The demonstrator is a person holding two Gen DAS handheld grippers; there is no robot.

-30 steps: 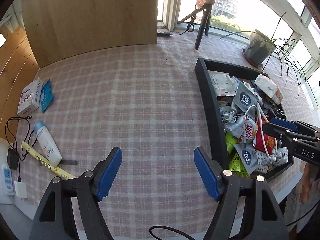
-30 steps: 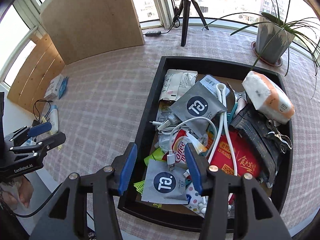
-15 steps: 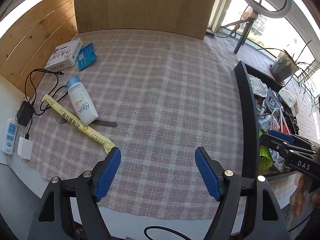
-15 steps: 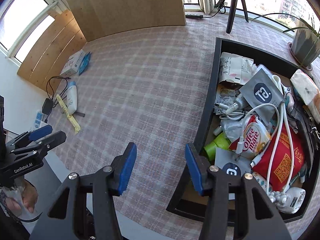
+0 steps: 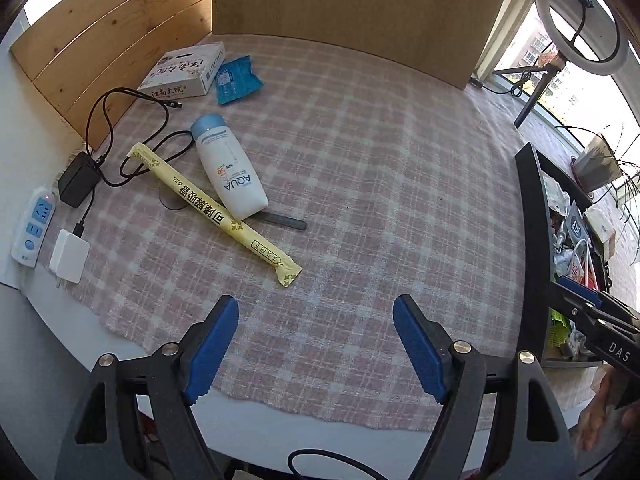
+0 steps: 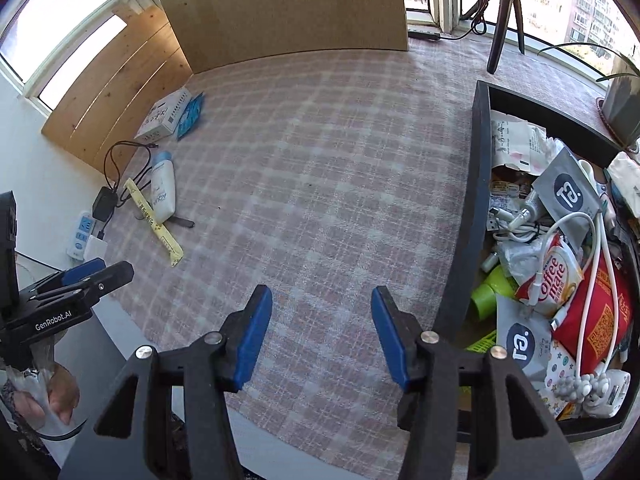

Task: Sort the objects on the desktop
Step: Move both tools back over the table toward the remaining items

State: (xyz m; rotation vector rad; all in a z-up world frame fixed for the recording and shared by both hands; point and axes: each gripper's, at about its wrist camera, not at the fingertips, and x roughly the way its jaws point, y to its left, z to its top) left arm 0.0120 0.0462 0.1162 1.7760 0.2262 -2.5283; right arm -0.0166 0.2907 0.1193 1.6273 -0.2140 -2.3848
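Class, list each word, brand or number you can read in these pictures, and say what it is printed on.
"AQUA", "SPF 50": white bottle
"Coffee mate": sachet
"ta.": grey pouch
"GenRobot.AI": left hand-held gripper
"DAS": right hand-held gripper
Chinese print on yellow sleeve and white box: too small to read.

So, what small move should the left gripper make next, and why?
Probably ease the left gripper forward and down toward the near end of the yellow packet. It is open and holds nothing, and that packet is the closest loose item ahead of it on the checked cloth. The white AQUA bottle lies just behind the packet.
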